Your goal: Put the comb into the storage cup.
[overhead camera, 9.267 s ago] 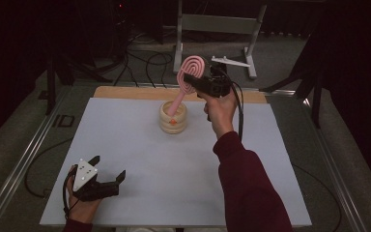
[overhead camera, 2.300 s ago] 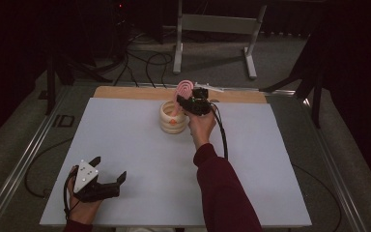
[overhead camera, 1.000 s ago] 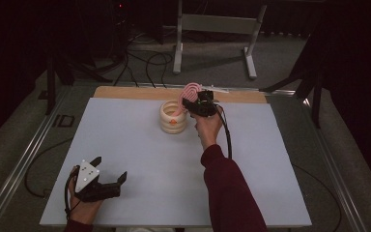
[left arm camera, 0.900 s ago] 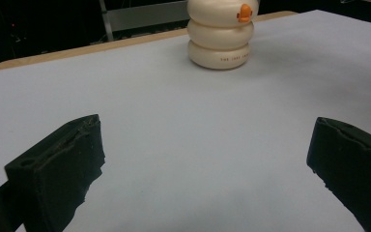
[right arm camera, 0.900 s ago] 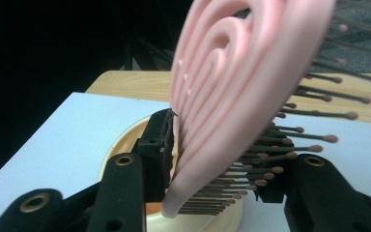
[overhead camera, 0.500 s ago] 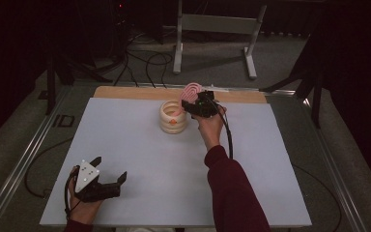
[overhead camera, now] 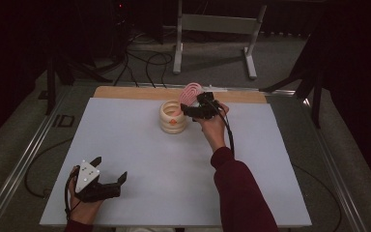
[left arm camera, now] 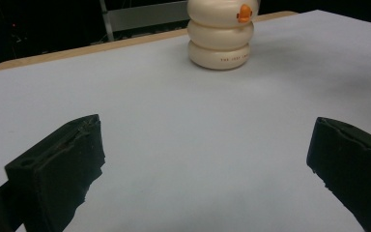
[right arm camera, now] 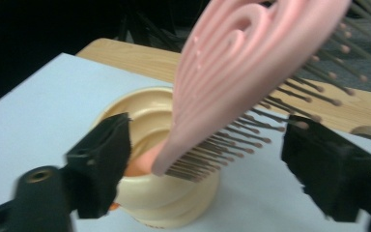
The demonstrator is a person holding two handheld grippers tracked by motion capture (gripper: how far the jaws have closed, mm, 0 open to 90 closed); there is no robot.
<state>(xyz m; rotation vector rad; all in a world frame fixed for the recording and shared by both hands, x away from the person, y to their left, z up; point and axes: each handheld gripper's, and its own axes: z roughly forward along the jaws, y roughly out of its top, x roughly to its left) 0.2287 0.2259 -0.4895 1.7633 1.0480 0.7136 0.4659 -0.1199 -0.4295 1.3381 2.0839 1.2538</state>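
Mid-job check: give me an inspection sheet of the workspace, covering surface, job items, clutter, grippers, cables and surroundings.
Surface: pale grey mat on a table, with a wooden strip along the far edge.
Job's things: pink hairbrush stands handle-down in the cream ribbed holder, head leaning out over the rim.
Clutter: nothing seen.
Grippers: right gripper has just been opening; its jaws stand either side of the brush and press on nothing. Left gripper is open and empty, resting on the near left of the mat.
Cables: a black cable trails from the right gripper along the forearm.
Surroundings: dark floor with loose cables and a metal stand beyond the table.
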